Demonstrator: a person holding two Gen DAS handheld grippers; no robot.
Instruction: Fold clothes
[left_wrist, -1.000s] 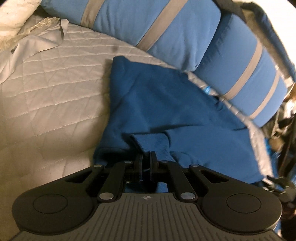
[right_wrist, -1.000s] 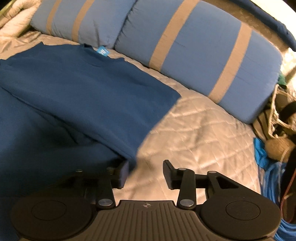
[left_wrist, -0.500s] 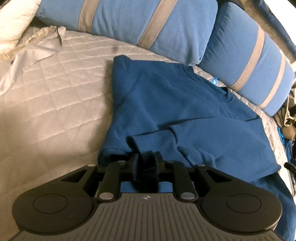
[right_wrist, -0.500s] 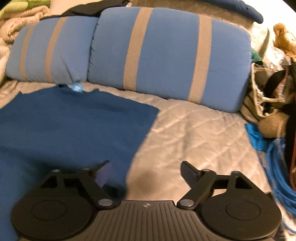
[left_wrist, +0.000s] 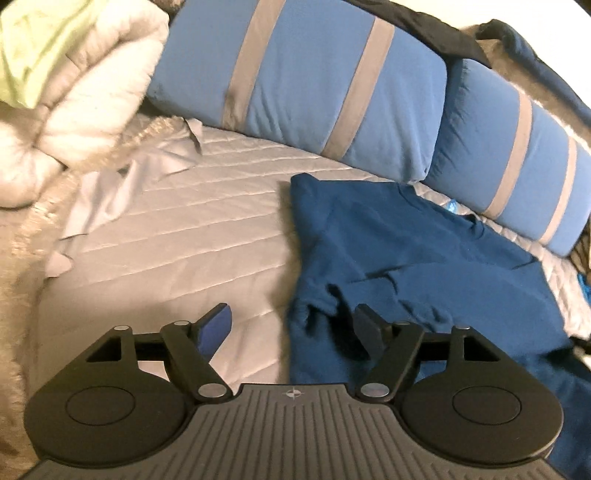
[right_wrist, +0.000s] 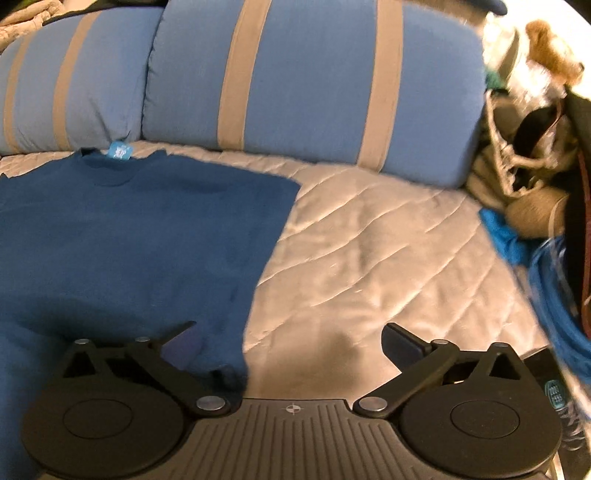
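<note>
Holding both tools spread wide and empty, you have your left gripper (left_wrist: 293, 325) at the dark blue sweatshirt's (left_wrist: 417, 258) bunched cuff at lower centre; your right gripper (right_wrist: 291, 345) straddles its edge, the garment lying across the quilted bedspread (right_wrist: 369, 236) below the striped pillows (right_wrist: 314, 85).

blue sweatshirt (left_wrist: 424, 258) flat, sleeves folded
</note>
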